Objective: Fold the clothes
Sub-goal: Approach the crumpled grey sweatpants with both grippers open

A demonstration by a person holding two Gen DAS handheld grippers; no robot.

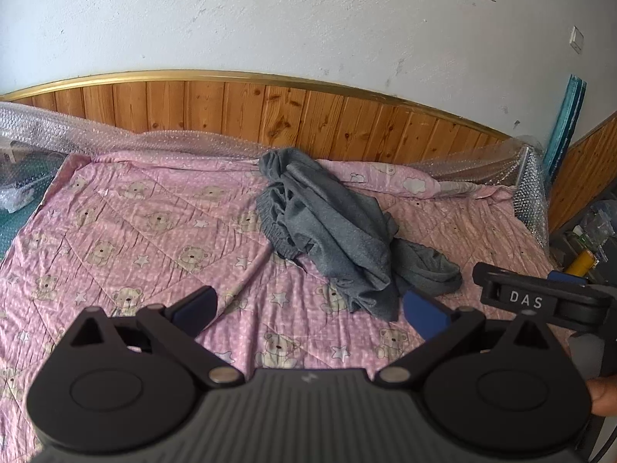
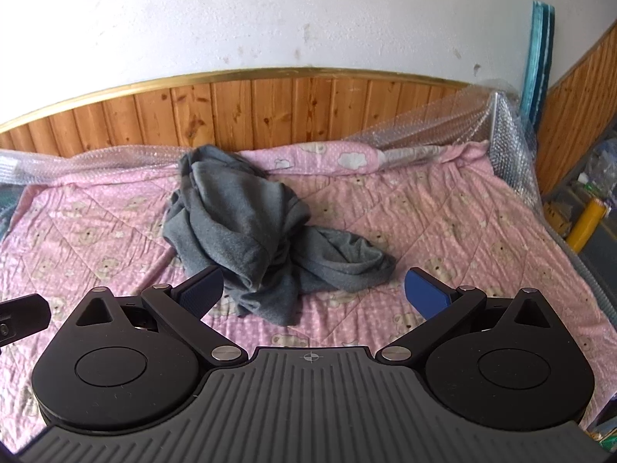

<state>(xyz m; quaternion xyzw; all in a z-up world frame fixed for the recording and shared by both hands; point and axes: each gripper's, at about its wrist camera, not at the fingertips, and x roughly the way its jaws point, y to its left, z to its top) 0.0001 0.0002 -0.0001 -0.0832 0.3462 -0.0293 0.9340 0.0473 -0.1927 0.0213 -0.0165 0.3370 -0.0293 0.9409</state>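
Left wrist view: the grey garment (image 1: pixel 331 227) lies crumpled in a heap on the pink quilt (image 1: pixel 127 231) of the bed, ahead of the left gripper (image 1: pixel 310 305) and somewhat to its right; the jaws are spread wide and hold nothing; the near hem of the cloth hangs just short of the right blue pad; the heap's long axis runs obliquely, from the far end against the wooden headboard (image 1: pixel 231 112) down toward the near right, where a twisted tail curls off to the right; the right gripper (image 1: pixel 540 301) shows at the right edge, level with that tail, so by this view it is judged the nearer to the tail, the left the nearer to the main body.

Right wrist view: the grey garment (image 2: pixel 239 223) lies ahead of the right gripper (image 2: pixel 312 291) and to its left; the jaws are spread and empty; the lowest fold falls between the pads, closer to the left one; the axis again runs from the headboard toward the camera, the tail branching right; which part is waist, sleeve or leg cannot be told; the garment lies unfolded, bunched and not flat.
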